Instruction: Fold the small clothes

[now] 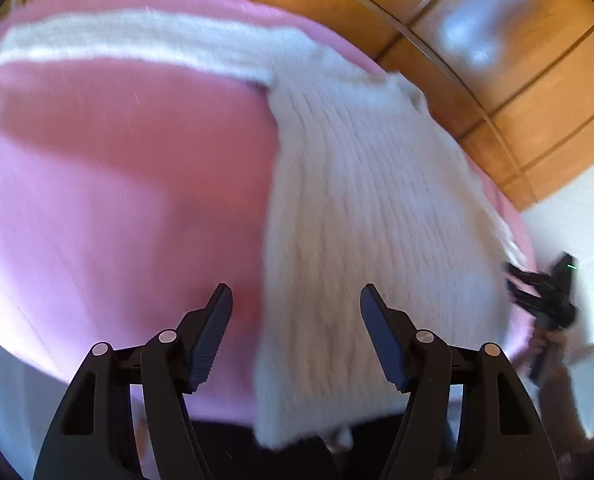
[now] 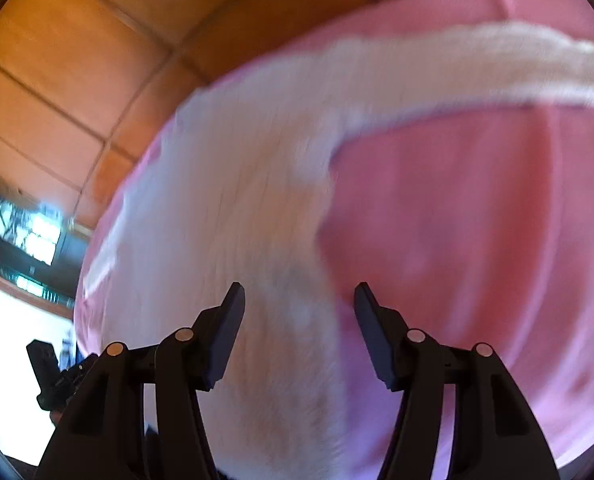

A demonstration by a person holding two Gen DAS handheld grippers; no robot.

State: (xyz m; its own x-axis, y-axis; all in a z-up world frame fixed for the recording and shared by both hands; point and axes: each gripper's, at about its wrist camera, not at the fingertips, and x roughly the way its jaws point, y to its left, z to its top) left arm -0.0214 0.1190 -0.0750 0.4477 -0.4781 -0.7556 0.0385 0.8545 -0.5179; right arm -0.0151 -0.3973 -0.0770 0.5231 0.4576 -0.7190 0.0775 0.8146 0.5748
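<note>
White knit garment [image 1: 361,208] on pink cloth [image 1: 117,184], no legible writing

No text, label, brand, number or sign can be read anywhere in either blurred view

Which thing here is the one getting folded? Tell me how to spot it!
Find the big pink cloth covering the table. On it lies a white ribbed knit garment, one long sleeve stretched along the far edge. It is the only white, fuzzy thing on the pink.
</note>
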